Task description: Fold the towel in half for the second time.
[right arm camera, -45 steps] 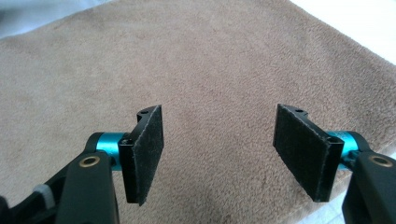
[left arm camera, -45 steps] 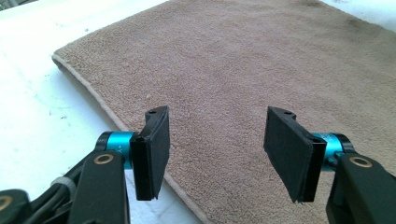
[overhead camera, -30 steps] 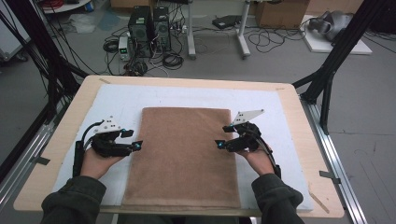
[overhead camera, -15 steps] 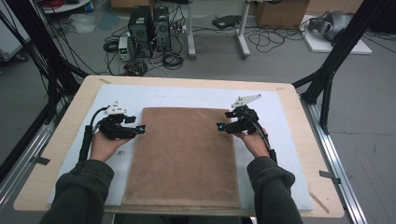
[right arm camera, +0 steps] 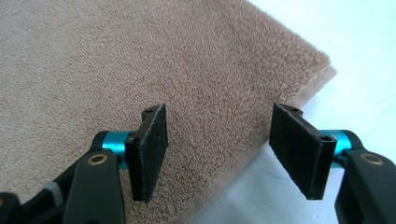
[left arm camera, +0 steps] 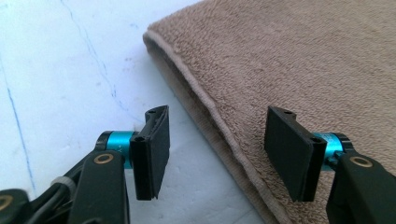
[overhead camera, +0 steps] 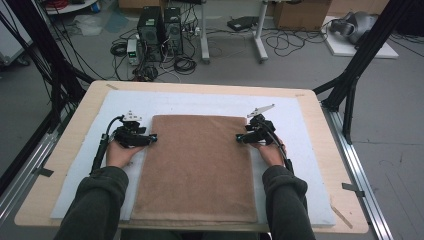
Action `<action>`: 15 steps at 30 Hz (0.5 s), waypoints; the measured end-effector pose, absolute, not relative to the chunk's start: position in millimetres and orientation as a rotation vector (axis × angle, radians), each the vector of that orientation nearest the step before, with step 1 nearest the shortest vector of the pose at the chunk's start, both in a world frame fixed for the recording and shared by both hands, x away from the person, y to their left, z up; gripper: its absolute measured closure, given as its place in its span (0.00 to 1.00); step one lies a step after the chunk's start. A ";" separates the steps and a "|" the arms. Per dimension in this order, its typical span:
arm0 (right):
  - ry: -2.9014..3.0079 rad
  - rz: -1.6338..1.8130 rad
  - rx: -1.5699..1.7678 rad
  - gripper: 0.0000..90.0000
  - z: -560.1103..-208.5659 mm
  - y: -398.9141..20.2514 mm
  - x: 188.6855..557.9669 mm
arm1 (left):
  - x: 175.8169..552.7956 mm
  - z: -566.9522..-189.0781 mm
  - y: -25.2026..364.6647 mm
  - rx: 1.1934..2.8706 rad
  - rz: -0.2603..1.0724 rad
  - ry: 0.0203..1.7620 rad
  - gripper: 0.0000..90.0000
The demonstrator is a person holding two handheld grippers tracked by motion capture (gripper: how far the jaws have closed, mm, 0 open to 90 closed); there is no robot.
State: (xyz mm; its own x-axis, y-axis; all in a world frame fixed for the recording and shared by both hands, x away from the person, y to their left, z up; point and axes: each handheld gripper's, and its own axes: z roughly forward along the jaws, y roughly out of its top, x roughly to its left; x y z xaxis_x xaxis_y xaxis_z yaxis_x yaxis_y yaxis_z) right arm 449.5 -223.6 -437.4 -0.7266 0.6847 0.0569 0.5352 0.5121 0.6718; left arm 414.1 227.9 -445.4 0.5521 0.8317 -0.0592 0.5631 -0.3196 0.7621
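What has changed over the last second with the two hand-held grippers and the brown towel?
Both hands slid up the towel's long sides toward its far corners. The left hand-held gripper and right hand-held gripper now straddle the left and right edges; their jaws have just been closing but the pads are not yet pressing, so nothing is gripped. The towel lies flat and unmoved on the white mat.

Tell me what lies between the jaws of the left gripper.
In the left gripper view, the left gripper has its open jaws astride the brown towel's folded long edge and a strip of white mat; the pads are not pressing it.
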 end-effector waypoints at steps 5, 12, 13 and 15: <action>2.541 1.050 1.075 0.47 -440.7 -225.5 450.2 | 414.7 -446.3 227.9 2.009 0.415 1.138 0.55; 2.573 1.090 1.090 0.71 -440.1 -227.9 450.2 | 415.4 -445.2 227.7 2.008 0.356 1.124 0.77; 2.598 1.120 1.087 0.83 -440.4 -228.1 450.7 | 415.8 -445.6 226.9 2.003 0.331 1.113 0.84; 2.625 1.130 1.075 0.87 -440.0 -224.9 450.7 | 417.5 -443.9 225.0 2.018 0.316 1.116 0.92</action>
State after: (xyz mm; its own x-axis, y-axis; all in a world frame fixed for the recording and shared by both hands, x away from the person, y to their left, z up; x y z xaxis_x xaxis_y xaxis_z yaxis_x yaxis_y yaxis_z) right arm 450.7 -224.9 -440.0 -0.7487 0.6366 0.1849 0.5718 0.4791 0.6659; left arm 417.5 225.0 -443.9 0.5810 0.8000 -0.1499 0.6025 -0.2989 0.7400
